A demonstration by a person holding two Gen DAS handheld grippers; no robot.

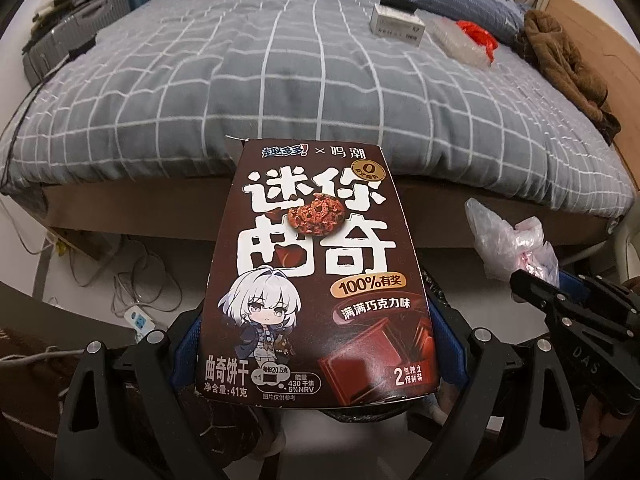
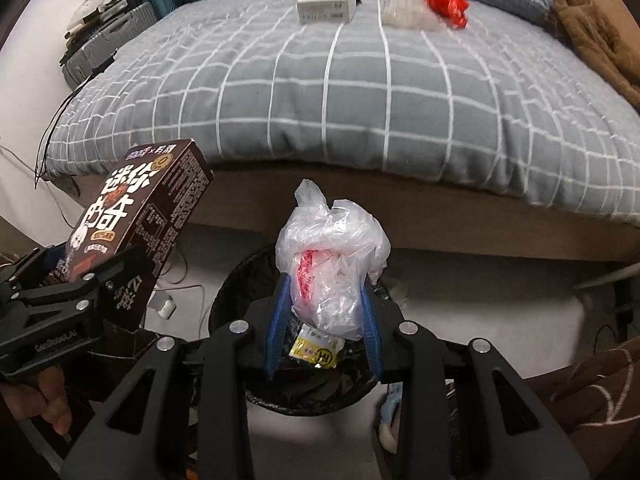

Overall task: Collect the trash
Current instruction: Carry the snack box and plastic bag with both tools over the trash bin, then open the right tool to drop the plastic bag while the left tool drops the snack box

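Note:
My left gripper (image 1: 316, 344) is shut on a brown cookie box (image 1: 316, 272) with white Chinese lettering, held up in front of the bed; the box also shows in the right wrist view (image 2: 132, 224). My right gripper (image 2: 326, 304) is shut on a crumpled clear plastic bag (image 2: 332, 256) with red print, held above a black-lined trash bin (image 2: 236, 280) on the floor. The bag shows in the left wrist view (image 1: 508, 240). A yellow wrapper (image 2: 316, 350) lies in the bin.
The bed with a grey checked cover (image 1: 320, 72) fills the background. On it lie a white box (image 2: 326, 6), a clear wrapper (image 2: 404, 10), a red wrapper (image 2: 446, 4) and brown clothing (image 1: 568, 64). Suitcases (image 1: 68, 32) stand at the left. Cables and a power strip (image 1: 138, 320) lie on the floor.

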